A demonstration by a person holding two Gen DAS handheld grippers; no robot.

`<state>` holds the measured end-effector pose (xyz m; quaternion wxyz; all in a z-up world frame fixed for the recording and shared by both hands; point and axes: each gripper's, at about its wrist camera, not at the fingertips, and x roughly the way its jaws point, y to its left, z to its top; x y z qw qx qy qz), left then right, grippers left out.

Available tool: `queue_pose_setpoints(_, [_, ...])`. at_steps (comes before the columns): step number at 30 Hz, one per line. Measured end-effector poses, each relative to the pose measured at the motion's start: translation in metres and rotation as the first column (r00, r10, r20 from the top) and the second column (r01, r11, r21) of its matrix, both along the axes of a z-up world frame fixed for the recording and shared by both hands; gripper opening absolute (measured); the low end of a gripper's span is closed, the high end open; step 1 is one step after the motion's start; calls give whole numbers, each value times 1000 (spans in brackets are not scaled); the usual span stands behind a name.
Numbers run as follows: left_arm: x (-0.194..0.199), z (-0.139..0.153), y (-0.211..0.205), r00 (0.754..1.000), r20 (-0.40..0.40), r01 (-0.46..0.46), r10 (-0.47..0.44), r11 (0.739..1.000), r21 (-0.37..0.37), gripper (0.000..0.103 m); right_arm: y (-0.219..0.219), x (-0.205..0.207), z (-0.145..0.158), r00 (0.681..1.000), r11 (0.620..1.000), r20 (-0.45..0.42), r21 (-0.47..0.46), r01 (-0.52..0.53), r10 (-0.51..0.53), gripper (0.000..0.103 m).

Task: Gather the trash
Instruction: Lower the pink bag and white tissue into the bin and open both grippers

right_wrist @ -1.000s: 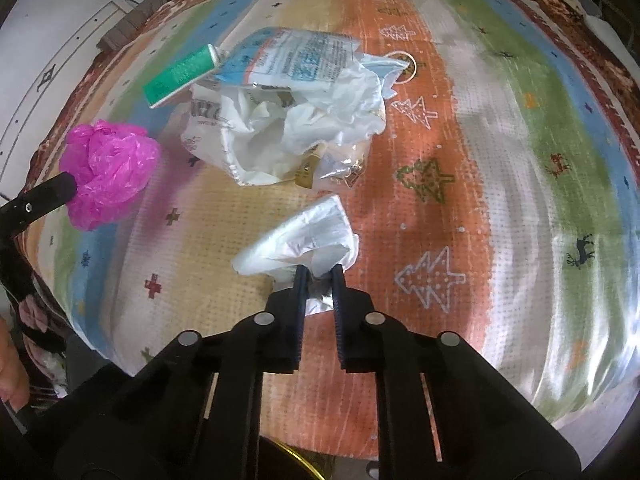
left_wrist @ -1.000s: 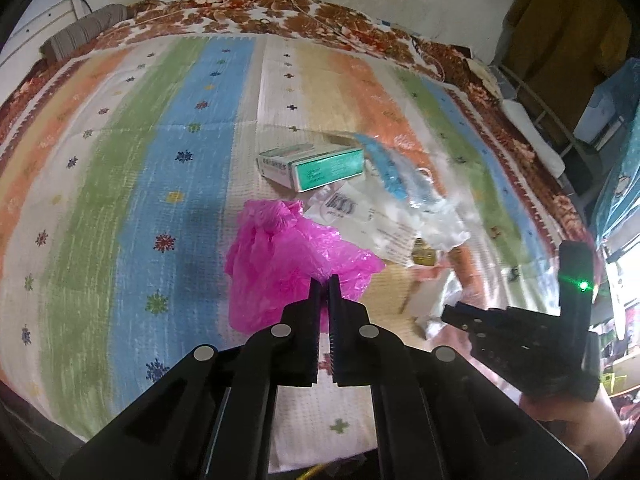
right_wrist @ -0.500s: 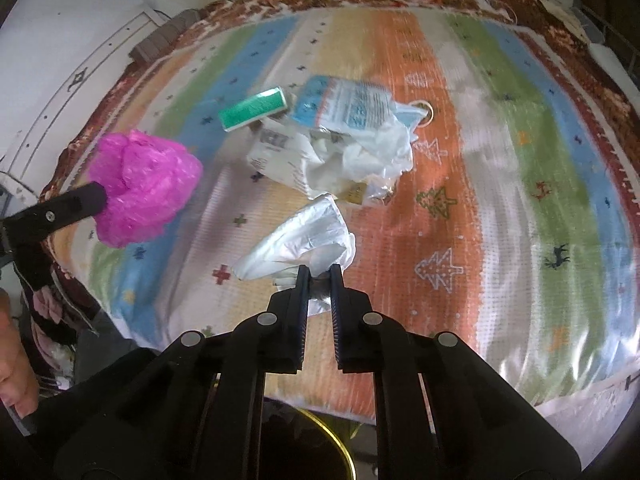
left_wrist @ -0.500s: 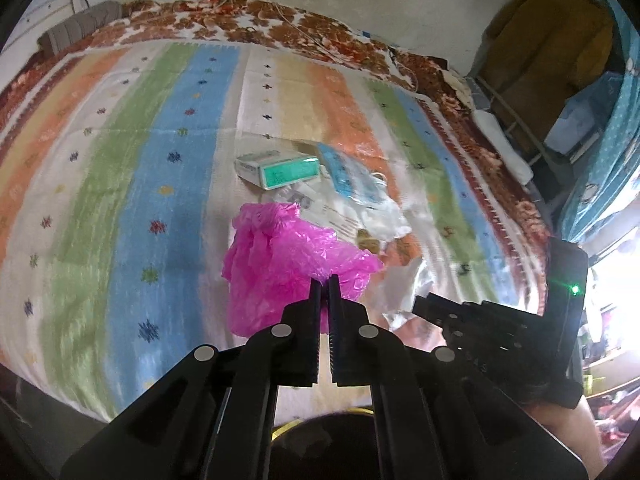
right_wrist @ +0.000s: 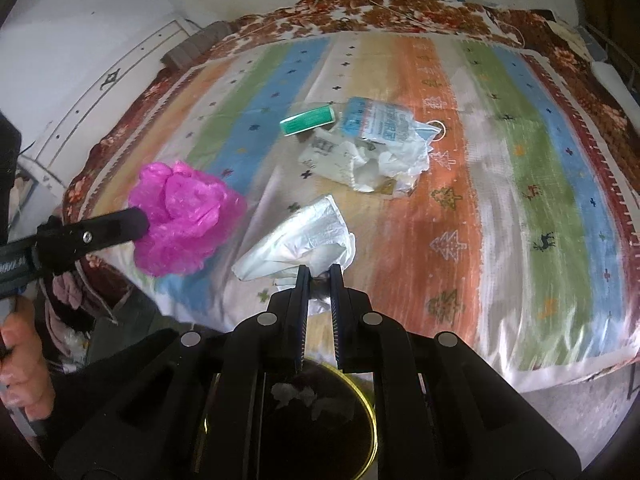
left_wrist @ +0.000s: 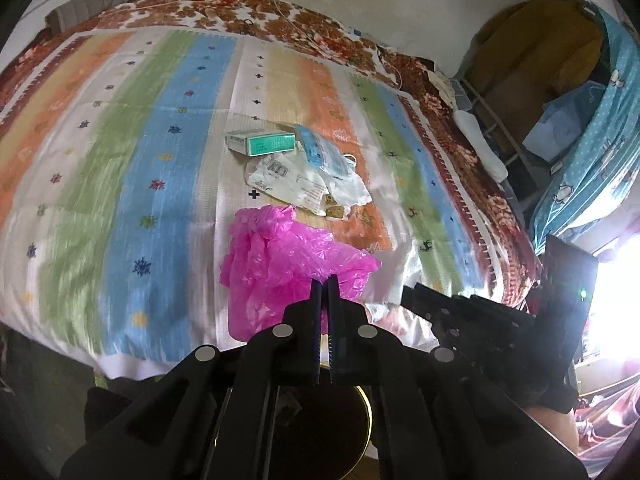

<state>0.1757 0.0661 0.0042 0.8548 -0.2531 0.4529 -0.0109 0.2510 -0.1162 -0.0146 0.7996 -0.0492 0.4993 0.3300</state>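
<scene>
A crumpled pink plastic bag (left_wrist: 280, 264) hangs in the air over the bed's near edge, with my left gripper (left_wrist: 325, 280) shut on its lower part. The same pink bag (right_wrist: 184, 216) shows at the left of the right wrist view. My right gripper (right_wrist: 319, 272) is shut on a white plastic bag (right_wrist: 300, 236), lifted off the striped bedspread (right_wrist: 500, 208). Below both grippers stands a dark bin with a yellow rim (right_wrist: 372, 412) on the floor; white scraps lie inside it. A green and white box (left_wrist: 260, 142) and a pile of white wrappers (left_wrist: 316, 176) lie mid-bed.
The bed's front edge (left_wrist: 132, 364) runs just ahead of the bin. To the right are a metal rack with clothes (left_wrist: 520, 92) and a blue patterned curtain (left_wrist: 592, 160). A hand (right_wrist: 20, 364) holds the left gripper at the lower left.
Both grippers have risen and drawn back from the bed with their bags. The bin has come into view beneath them, and the pile on the bed looks farther off.
</scene>
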Motion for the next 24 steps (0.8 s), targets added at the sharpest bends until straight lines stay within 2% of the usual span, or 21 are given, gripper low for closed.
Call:
queue_pose_setpoints(5, [-21, 5, 3, 1000, 20, -15, 15, 999, -32, 2, -11, -20, 5, 1000, 1000, 2, -6, 10, -10, 9])
queue_pose_setpoints(10, [-36, 6, -5, 1000, 30, -2, 2, 1000, -30, 2, -19, -40, 11, 1000, 1000, 21, -6, 3, -3, 9])
queue_pose_setpoints(17, [-58, 10, -20, 998, 52, 27, -26, 1000, -12, 2, -23, -66, 13, 999, 1000, 51, -20, -10, 11, 9])
queue_pose_setpoints(24, [-79, 0, -33, 998, 41, 43, -43, 999, 9, 2, -31, -89, 11, 998, 999, 63, -34, -6, 8, 9])
